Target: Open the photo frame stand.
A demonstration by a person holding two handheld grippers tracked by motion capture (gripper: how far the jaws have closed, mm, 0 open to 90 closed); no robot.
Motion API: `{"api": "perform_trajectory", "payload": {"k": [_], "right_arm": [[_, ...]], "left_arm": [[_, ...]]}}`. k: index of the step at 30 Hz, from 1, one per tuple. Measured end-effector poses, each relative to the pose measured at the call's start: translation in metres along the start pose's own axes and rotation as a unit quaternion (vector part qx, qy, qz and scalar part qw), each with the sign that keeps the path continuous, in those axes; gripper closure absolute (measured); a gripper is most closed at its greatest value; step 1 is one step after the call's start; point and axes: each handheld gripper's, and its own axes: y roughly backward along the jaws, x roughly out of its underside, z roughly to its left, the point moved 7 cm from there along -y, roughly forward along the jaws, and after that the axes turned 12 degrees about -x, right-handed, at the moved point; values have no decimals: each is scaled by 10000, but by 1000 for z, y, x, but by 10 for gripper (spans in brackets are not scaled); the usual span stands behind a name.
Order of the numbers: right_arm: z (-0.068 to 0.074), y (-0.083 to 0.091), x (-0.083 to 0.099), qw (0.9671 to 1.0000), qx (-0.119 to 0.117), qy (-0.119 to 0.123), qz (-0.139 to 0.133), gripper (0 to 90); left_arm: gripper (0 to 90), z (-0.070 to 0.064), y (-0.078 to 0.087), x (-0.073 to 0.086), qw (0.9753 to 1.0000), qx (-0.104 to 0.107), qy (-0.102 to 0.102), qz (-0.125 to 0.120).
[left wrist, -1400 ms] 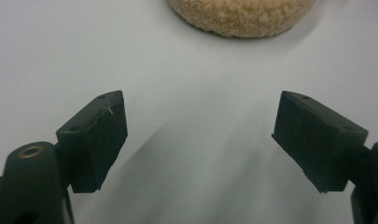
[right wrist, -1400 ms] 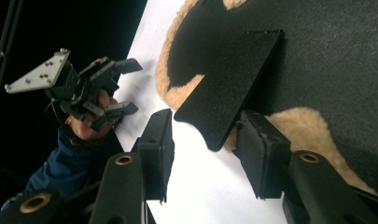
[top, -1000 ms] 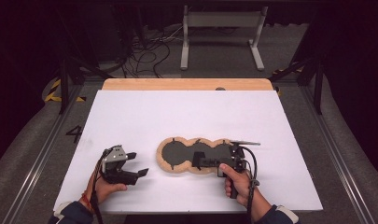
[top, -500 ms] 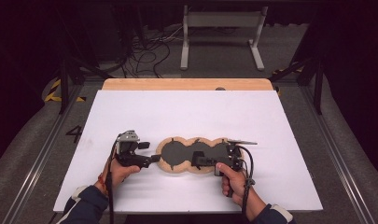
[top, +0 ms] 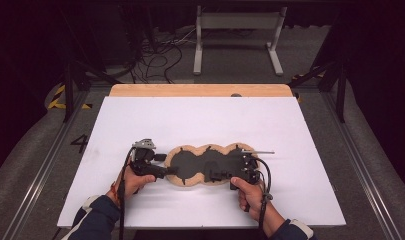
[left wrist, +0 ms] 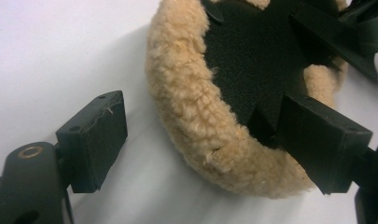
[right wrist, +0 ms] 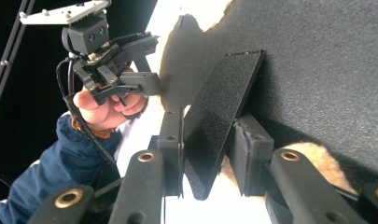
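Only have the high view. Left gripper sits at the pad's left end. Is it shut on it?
Observer: No. In the left gripper view the left gripper is open, with one jaw outside the fleece rim and the other over the black face.
Operator: Right one?
Observer: In its own view the right gripper is shut on a black flap of the pad.
Operator: Flap flat or lifted?
Observer: Lifted. In that view it stands up off the pad's surface, between the jaws.
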Motion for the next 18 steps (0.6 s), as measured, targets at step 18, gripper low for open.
{"api": "perform_trajectory", "payload": {"k": [18], "right_arm": [[5, 0, -1, 9991, 48, 408, 79, 702]], "left_arm": [[352, -12, 5, -7, 9995, 160, -163, -201]]}}
